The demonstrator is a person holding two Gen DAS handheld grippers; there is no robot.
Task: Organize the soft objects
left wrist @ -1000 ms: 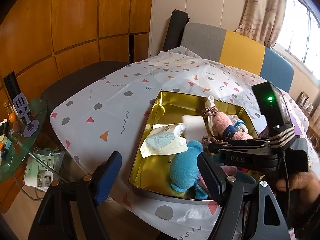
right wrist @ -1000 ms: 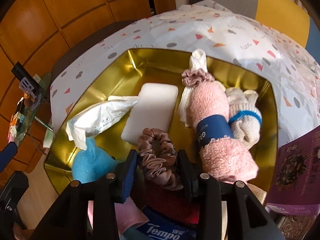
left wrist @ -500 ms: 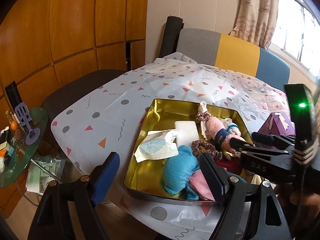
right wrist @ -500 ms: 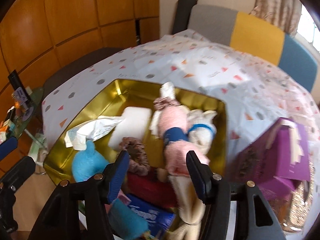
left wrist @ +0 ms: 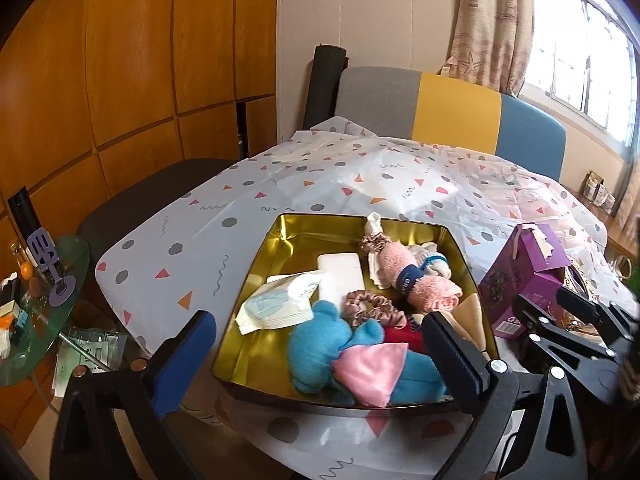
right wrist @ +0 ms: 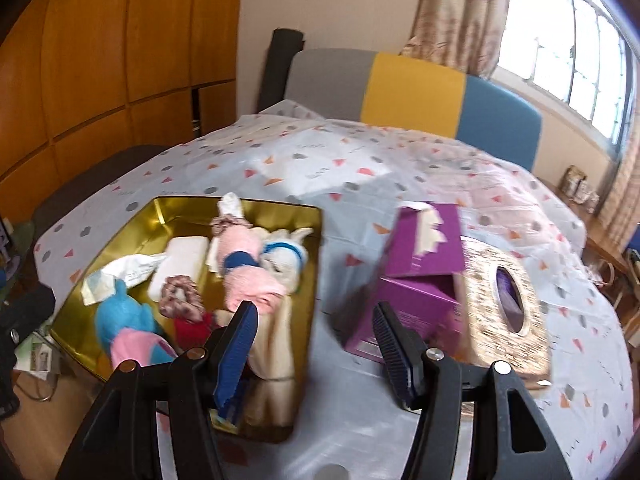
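Observation:
A gold tin tray (left wrist: 280, 236) (right wrist: 132, 216) on the dotted tablecloth holds soft things: a pink rolled towel (left wrist: 416, 280) (right wrist: 248, 276), a brown scrunchie (left wrist: 370, 308) (right wrist: 180, 294), a blue plush (left wrist: 316, 344) (right wrist: 120, 320), a white sponge (left wrist: 342, 276) and a tissue pack (left wrist: 276, 306). My left gripper (left wrist: 316, 354) is open and empty, held back at the tray's near edge. My right gripper (right wrist: 314, 340) is open and empty, raised above the tray's right side.
A purple box (right wrist: 420, 276) (left wrist: 524, 276) and a glittery gold tissue box (right wrist: 504, 300) stand right of the tray. A grey, yellow and blue bench back (right wrist: 400, 88) lies beyond the table. A glass side table (left wrist: 36, 300) with small items is at the left.
My right gripper let go of the brown scrunchie, which now lies in the tray, and pulled back and to the right. My left gripper drew back and rose slightly.

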